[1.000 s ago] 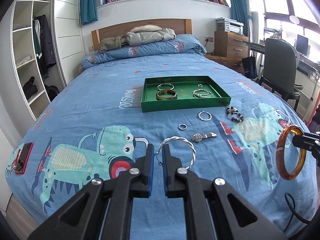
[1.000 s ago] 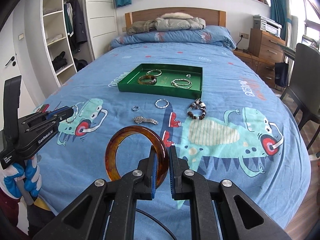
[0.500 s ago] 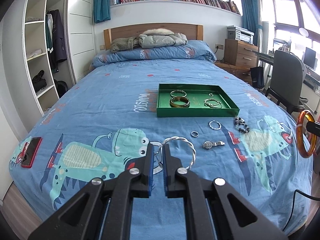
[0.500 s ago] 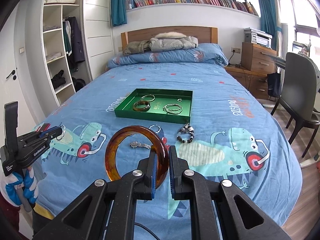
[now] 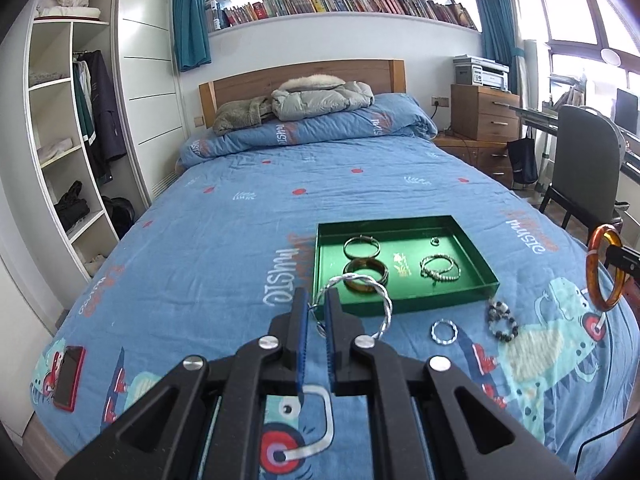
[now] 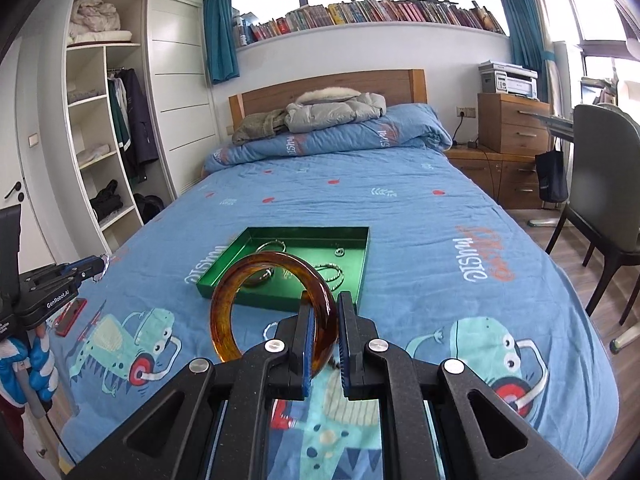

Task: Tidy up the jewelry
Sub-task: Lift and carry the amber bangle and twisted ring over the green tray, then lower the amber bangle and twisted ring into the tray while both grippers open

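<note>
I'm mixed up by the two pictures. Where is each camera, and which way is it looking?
Left wrist: on the left gripper, looking up the bed at the green tray; jaws hold a twisted silver bangle.
Right wrist: on the right gripper, facing the same way; jaws hold an amber bangle; a gloved hand shows.
Both show the tray and bangles.

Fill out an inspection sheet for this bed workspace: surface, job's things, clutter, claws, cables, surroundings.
Surface: blue dinosaur bedspread, smooth.
Job's things: green tray holding bangles, a bracelet and a ring; small silver hoop and beaded bracelet on the spread.
Clutter: red phone near the bed's left edge.
Claws: left claw shut on twisted silver bangle; right claw shut on amber bangle.
Cables: black lead at lower right.
Surroundings: jackets on the duvet, bookshelf, wardrobe, chair.
</note>
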Available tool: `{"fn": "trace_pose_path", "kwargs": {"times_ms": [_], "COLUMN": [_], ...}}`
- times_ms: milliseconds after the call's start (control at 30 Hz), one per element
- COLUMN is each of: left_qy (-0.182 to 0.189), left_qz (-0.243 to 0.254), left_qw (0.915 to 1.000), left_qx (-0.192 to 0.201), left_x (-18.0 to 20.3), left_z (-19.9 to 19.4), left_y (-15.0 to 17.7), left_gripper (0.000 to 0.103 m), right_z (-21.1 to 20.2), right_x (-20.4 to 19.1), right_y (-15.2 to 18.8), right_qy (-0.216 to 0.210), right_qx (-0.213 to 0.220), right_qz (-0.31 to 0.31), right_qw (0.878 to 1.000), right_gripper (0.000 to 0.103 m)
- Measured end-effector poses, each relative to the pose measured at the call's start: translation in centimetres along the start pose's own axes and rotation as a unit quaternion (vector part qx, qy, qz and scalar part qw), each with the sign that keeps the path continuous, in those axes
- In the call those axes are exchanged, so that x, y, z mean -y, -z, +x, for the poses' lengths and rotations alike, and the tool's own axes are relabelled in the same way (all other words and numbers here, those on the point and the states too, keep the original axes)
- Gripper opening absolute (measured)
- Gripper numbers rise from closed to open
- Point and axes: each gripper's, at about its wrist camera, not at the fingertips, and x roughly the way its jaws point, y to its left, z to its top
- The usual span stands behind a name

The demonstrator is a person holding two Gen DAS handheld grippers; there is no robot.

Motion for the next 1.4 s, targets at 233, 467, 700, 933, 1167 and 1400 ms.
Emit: {"fn": "trace_pose_path", "kwargs": {"times_ms": [233, 467, 700, 933, 1167, 1400], "left_qy": [0.015, 0.04, 0.072, 0.087, 0.086, 0.093], "left_qz": [0.002, 0.022, 0.024, 0.008, -0.003, -0.007], "left_qw": [0.9999, 0.9986, 0.9921, 0.9837, 0.9751, 0.9726], "left_qx": [0.007, -0.026, -0.1, -0.157, -0.205, -0.213], "left_x": [2.2, 5.5, 9.1, 11.0, 11.3, 11.4], "left_z": [7.2, 16.0, 24.8, 30.2, 32.9, 33.3], "left_y": [-5.1, -7.5, -7.0, -4.8, -3.0, -2.6], "left_gripper": [0.007, 0.007, 0.007, 0.007, 0.007, 0.009], "right_z": [6.8, 14.7, 24.0, 31.0, 35.6, 35.8], "right_x": [0.3, 1.4, 3.2, 3.7, 3.4, 3.7], "right_y": [-4.9, -7.9, -7.8, -5.9, -3.6, -3.3], "right_qy": [-0.002, -0.003, -0.005, 0.002, 0.018, 0.023], "right_qx": [0.017, 0.008, -0.048, -0.114, -0.195, -0.219], "right_qz": [-0.017, -0.019, -0.01, -0.022, -0.056, -0.06], "right_qw": [1.0, 1.0, 0.999, 0.993, 0.979, 0.974], "right_gripper": [0.011, 0.011, 0.011, 0.011, 0.01, 0.012]}}
